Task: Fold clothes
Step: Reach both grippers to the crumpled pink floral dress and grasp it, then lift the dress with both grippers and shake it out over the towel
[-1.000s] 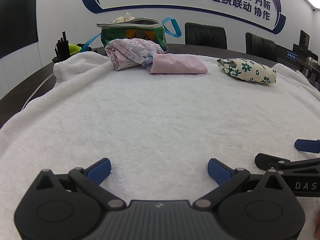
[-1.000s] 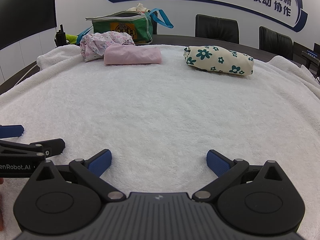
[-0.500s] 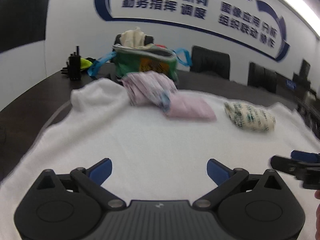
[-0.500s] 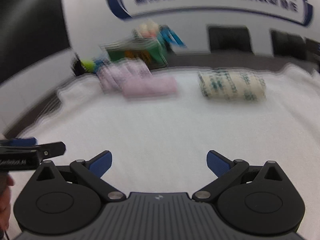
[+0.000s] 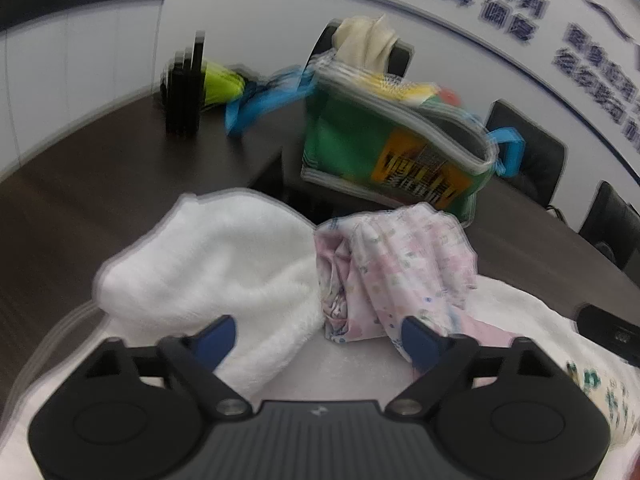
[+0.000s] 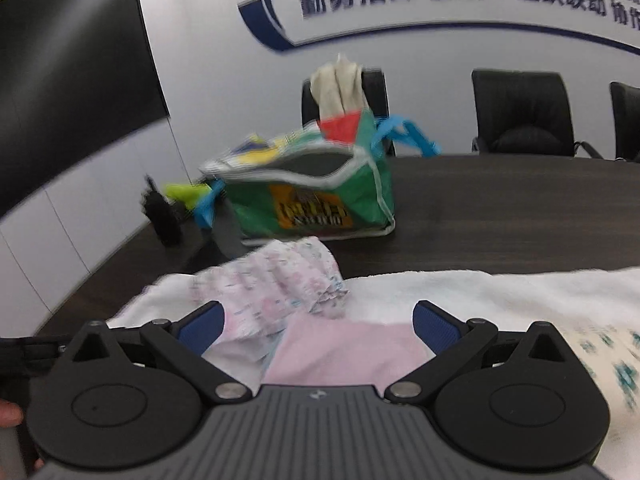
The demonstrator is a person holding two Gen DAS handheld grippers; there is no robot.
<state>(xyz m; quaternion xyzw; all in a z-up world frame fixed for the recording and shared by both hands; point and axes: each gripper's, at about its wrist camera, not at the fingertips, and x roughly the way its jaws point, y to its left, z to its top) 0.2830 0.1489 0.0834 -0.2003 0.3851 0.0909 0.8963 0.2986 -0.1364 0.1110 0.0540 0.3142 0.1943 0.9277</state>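
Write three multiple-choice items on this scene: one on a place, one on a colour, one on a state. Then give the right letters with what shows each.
1. Where does the green bag stand?
A. on the dark table, behind the floral garment
B. on the white towel
C. on a chair

2. What colour are the bag's handles?
A. red
B. blue
C. black

3. How stands the right hand-held gripper?
A. shut on the pink cloth
B. shut on nothing
C. open

Key: 1 A, bare dark tabletop lies around the bag, past the garment. 2 B, blue loops show at both ends of the bag. 3 C, its fingers stand wide apart with the cloth lying beyond them, ungripped.
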